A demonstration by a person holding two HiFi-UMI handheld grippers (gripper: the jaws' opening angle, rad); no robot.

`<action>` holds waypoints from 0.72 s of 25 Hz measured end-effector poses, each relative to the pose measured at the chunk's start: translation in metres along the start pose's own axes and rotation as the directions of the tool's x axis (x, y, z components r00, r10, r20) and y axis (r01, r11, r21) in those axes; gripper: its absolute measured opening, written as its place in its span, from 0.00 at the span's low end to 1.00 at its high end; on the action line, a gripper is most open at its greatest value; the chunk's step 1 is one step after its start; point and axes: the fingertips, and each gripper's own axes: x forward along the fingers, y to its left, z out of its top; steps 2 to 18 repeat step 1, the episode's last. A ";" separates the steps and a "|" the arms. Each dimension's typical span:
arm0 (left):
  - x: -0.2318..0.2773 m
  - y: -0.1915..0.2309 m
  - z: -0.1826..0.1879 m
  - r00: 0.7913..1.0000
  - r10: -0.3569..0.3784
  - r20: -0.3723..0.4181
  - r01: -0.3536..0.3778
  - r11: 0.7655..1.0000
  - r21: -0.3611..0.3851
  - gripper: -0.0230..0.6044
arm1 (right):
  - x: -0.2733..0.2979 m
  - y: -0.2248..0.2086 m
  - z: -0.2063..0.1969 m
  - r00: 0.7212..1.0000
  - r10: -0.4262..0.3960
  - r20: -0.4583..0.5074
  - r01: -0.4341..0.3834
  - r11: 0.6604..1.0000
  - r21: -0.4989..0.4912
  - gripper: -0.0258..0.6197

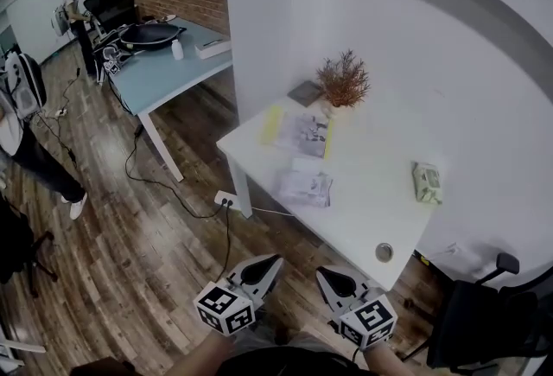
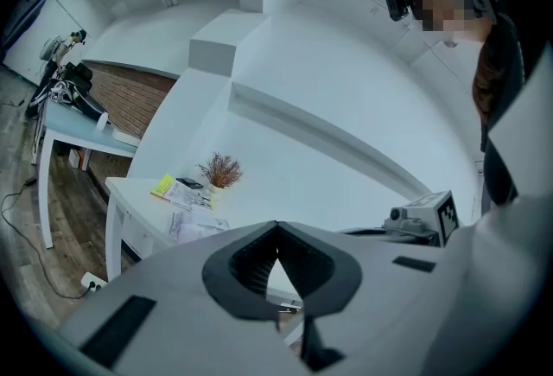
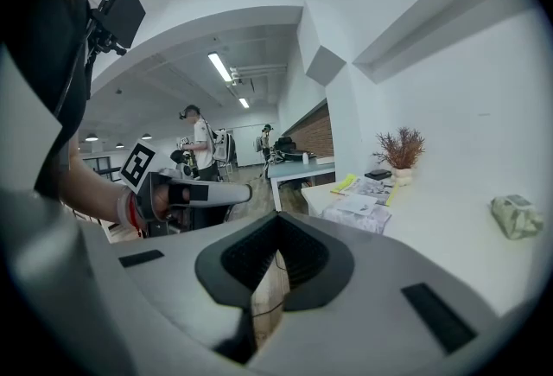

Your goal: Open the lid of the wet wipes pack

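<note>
Head view: the green wet wipes pack (image 1: 427,182) lies on the white surface (image 1: 371,149) near the wall, well apart from both grippers. The left gripper (image 1: 275,260) and right gripper (image 1: 321,273) hang over the wooden floor (image 1: 164,262), short of the surface edge. Wrapped papers (image 1: 304,188), a dried plant (image 1: 343,80) and a black chair (image 1: 484,314) are nearby.

Left gripper view: fingers (image 2: 246,262) closed, nothing between them.

Right gripper view: fingers (image 3: 302,258) closed and empty. Print on the pack is too small to read.
</note>
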 end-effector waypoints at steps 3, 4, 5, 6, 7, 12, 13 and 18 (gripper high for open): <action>-0.003 -0.002 -0.002 1.000 0.007 -0.003 -0.007 1.000 -0.005 0.06 | -0.005 0.002 -0.002 1.000 -0.001 -0.005 0.001 1.000 0.004 0.07; -0.003 -0.002 -0.002 1.000 0.007 -0.003 -0.007 1.000 -0.005 0.06 | -0.005 0.002 -0.002 1.000 -0.001 -0.005 0.001 1.000 0.004 0.07; -0.003 -0.002 -0.002 1.000 0.007 -0.003 -0.007 1.000 -0.005 0.06 | -0.005 0.002 -0.002 1.000 -0.001 -0.005 0.001 1.000 0.004 0.07; -0.003 -0.002 -0.002 1.000 0.007 -0.003 -0.007 1.000 -0.005 0.06 | -0.005 0.002 -0.002 1.000 -0.001 -0.005 0.001 1.000 0.004 0.07; -0.003 -0.002 -0.002 1.000 0.007 -0.003 -0.007 1.000 -0.005 0.06 | -0.005 0.002 -0.002 1.000 -0.001 -0.005 0.001 1.000 0.004 0.07; -0.003 -0.002 -0.002 1.000 0.007 -0.003 -0.007 1.000 -0.005 0.06 | -0.005 0.002 -0.002 1.000 -0.001 -0.005 0.001 1.000 0.004 0.07; -0.003 -0.002 -0.002 1.000 0.007 -0.003 -0.007 1.000 -0.005 0.06 | -0.005 0.002 -0.002 1.000 -0.001 -0.005 0.001 1.000 0.004 0.07; -0.003 -0.002 -0.002 1.000 0.007 -0.003 -0.007 1.000 -0.005 0.06 | -0.005 0.002 -0.002 1.000 -0.001 -0.005 0.001 1.000 0.004 0.07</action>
